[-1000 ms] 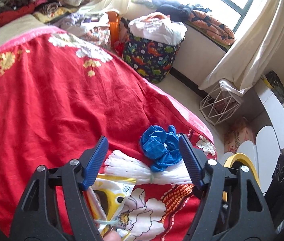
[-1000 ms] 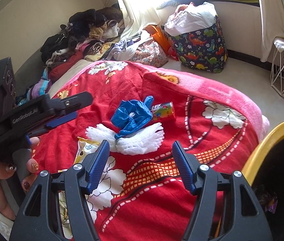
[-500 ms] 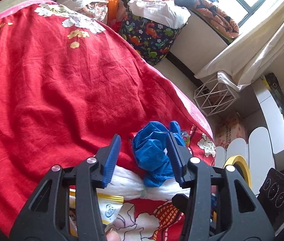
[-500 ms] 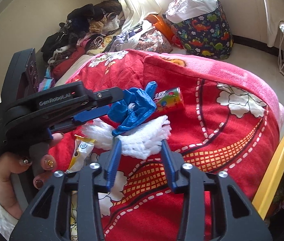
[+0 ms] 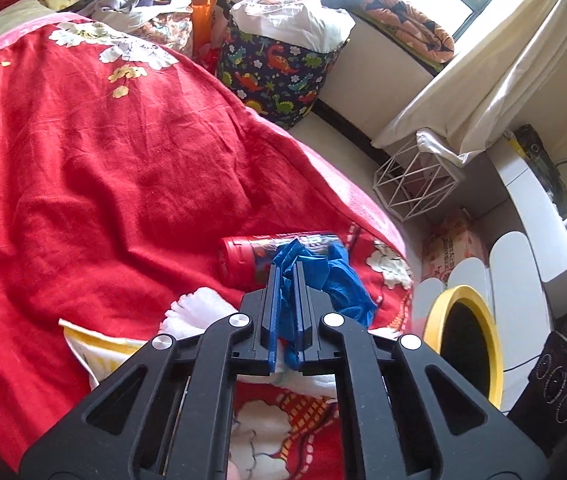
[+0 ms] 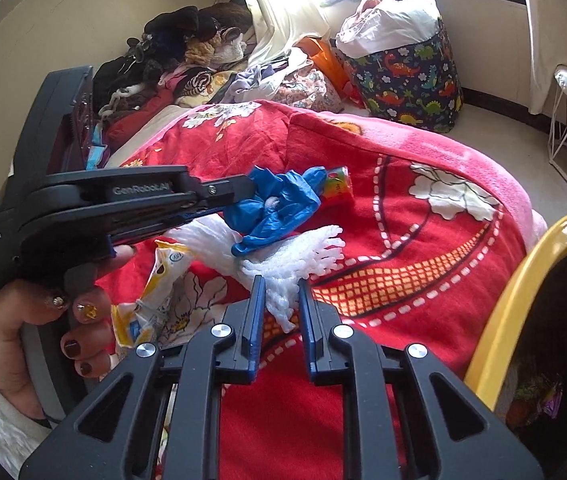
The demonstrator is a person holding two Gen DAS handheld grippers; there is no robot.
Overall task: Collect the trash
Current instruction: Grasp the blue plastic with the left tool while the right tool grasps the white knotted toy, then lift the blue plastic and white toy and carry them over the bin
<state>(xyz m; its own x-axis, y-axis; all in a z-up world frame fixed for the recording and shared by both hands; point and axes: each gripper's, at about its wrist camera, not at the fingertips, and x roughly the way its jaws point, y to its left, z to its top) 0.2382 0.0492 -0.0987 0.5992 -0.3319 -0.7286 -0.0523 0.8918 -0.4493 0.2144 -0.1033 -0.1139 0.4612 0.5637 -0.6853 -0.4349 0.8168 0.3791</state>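
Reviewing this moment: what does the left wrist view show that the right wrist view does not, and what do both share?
Only the left wrist view: the left gripper seen from behind, shut on the crumpled blue plastic glove, and the black panel with round dials.

Only the right wrist view: the hand on the left gripper, and the right gripper closing around the white foam net sleeve.

Both: the glove, sleeve, red floral blanket, colourful can, yellow-rimmed bin, yellow snack wrapper.
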